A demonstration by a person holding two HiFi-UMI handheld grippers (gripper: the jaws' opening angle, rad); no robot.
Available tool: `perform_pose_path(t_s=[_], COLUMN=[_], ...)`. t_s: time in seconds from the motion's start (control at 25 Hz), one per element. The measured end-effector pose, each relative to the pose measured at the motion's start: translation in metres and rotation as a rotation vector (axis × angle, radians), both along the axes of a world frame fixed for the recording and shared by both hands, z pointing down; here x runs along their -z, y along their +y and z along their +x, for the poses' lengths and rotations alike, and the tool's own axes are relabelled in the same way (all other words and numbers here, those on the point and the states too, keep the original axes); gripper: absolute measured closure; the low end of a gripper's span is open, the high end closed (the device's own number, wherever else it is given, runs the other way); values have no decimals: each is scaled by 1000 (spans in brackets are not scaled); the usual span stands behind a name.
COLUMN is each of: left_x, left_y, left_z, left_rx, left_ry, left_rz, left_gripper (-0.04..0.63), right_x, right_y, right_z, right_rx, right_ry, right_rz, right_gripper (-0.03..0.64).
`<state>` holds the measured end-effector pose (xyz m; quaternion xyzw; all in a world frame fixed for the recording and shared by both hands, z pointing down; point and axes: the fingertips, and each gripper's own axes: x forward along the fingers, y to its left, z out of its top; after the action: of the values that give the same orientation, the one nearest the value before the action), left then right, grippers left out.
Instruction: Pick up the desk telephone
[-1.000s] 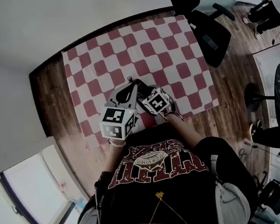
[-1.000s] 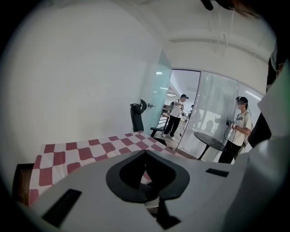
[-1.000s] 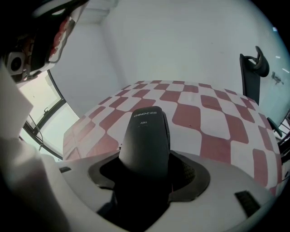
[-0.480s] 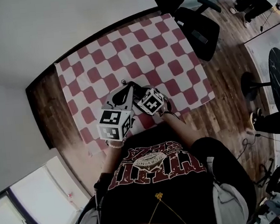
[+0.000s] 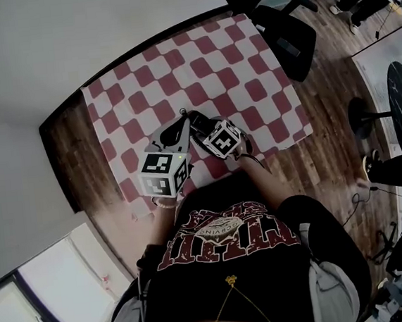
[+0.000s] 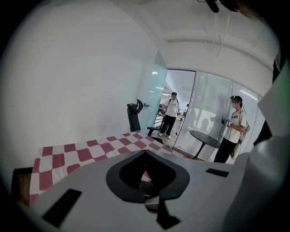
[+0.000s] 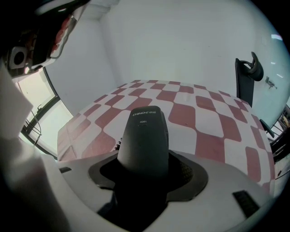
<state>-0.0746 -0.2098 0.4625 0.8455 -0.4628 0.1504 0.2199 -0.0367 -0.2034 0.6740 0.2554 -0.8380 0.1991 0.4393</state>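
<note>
A person (image 5: 232,260) in a dark printed shirt stands at the near edge of a table (image 5: 248,67) spread with red and white checks, a gripper in each hand. The left gripper (image 5: 181,122) has its jaws drawn together, tips meeting. A small dark piece shows low in the gap, too unclear to name. Just beside it, the right gripper (image 5: 203,127) has its jaws clamped on the black handset (image 7: 144,136), which rises upright between them with the cloth behind. From above, the telephone (image 5: 196,122) is a dark shape between the two grippers, near the table's front edge. Whether a base sits under it is hidden. Over the last second both grippers have kept nearly the same spot on the cloth, and the right's hold is unchanged. The grasp looks made, so a lift seems the likely next step, but no clear rise shows yet. Beyond the far corner stands a black chair (image 5: 280,29) on a wood floor (image 5: 65,148).
</note>
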Motion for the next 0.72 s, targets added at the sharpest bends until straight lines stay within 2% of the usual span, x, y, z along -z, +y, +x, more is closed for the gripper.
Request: perform_pose_path(t_s=[0.72], left_x=[-9], left_y=[0], left_z=[14], left_rx=[-26], left_ry=[3], left_rz=[-17], left_gripper=[595], right_x=[34], right_y=[4], right_z=[26], right_rx=[-82], right_ry=[-54], right_rz=[-48], right_gripper=[335])
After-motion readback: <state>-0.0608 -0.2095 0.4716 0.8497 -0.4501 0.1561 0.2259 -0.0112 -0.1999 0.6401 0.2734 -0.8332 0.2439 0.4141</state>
